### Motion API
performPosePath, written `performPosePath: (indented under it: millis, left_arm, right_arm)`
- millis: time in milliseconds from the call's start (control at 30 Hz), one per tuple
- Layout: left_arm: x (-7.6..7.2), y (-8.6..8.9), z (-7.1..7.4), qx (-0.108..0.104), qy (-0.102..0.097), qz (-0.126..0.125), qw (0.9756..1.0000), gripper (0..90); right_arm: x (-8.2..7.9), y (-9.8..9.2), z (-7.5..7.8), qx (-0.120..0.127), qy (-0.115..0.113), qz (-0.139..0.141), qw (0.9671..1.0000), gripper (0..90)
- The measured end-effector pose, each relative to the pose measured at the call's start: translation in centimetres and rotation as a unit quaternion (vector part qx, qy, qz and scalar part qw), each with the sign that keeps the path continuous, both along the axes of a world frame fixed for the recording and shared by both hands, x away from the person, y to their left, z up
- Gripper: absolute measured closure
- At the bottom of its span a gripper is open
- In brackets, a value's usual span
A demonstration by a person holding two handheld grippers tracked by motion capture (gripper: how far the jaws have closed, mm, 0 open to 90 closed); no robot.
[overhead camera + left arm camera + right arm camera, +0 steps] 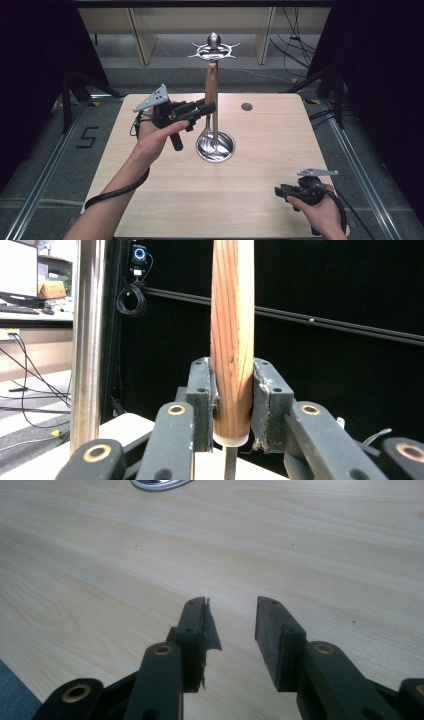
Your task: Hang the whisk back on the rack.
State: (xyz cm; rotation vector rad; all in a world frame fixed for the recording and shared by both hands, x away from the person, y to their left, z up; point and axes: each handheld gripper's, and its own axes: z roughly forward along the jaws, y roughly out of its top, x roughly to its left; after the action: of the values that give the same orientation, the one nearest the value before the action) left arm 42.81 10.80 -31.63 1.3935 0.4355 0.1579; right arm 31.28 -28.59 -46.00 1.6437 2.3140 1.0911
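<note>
The round steel base dish (pixel 215 146) of the utensil stand (pixel 215 115) is sitting near the middle of the wooden table (pixel 270 150), and the metal bowl of the ladle (pixel 211 85) is hanging down inside it, close to the stand's upright pole (pixel 88 340). The ladle's wooden handle (pixel 232 340) is standing upright just beside the pole, its top reaching close under the ring of hooks (pixel 214 50) at the stand's head. The left gripper (pixel 207 108) is pinching that handle low down, its pads pressing on both sides of the wood, with the thin metal shank showing below them. The right gripper (pixel 278 190) is hovering low over the near right part of the table, well apart from the stand, its jaws standing spread with bare tabletop between them. Wide open wood is lying all around the dish, and the table's right and near edges are lying close to the right hand (pixel 322 212)
</note>
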Motion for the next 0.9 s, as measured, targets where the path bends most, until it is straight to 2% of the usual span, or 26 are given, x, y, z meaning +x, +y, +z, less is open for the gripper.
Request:
performPosePath:
  millis: [100,133,367,400,500,733,833,867,900]
  left_arm:
    - [0.11,0.01,0.10,0.000,0.002,-0.001,1.0000,72.0]
    - [0.11,0.01,0.10,0.000,0.002,-0.001,1.0000,72.0]
    - [0.43,0.14,0.24,-0.004,0.005,0.000,1.0000,72.0]
    - [0.43,0.14,0.24,-0.004,0.005,0.000,1.0000,72.0]
    - [0.58,0.15,0.26,-0.007,0.006,-0.003,1.0000,72.0]
    - [0.77,0.12,0.25,-0.010,0.010,-0.005,0.9999,71.9]
    - [0.94,0.19,0.13,-0.015,0.018,-0.007,0.9997,72.0]
    - [0.98,0.19,0.11,-0.016,0.019,-0.007,0.9997,72.0]
    - [1.03,0.20,0.08,-0.018,0.019,-0.008,0.9996,72.0]
  right_arm:
    - [0.01,0.01,-0.05,0.006,0.001,0.002,1.0000,65.9]
    - [0.07,-0.01,-0.14,0.007,-0.007,0.004,0.9999,65.9]
    - [0.02,0.01,-0.07,0.003,0.000,0.002,1.0000,65.9]
    - [0.08,0.01,-0.17,0.008,-0.006,0.004,0.9999,65.9]
    - [0.02,0.03,-0.07,0.003,0.000,0.002,1.0000,65.9]
    - [0.07,-0.03,-0.13,0.002,-0.005,0.005,1.0000,65.9]
    - [0.07,0.00,-0.17,0.007,-0.006,0.004,0.9999,65.9]
    - [0.01,0.01,-0.06,0.002,-0.001,0.001,1.0000,65.9]
    - [0.07,-0.02,-0.16,0.006,-0.007,0.005,0.9999,65.9]
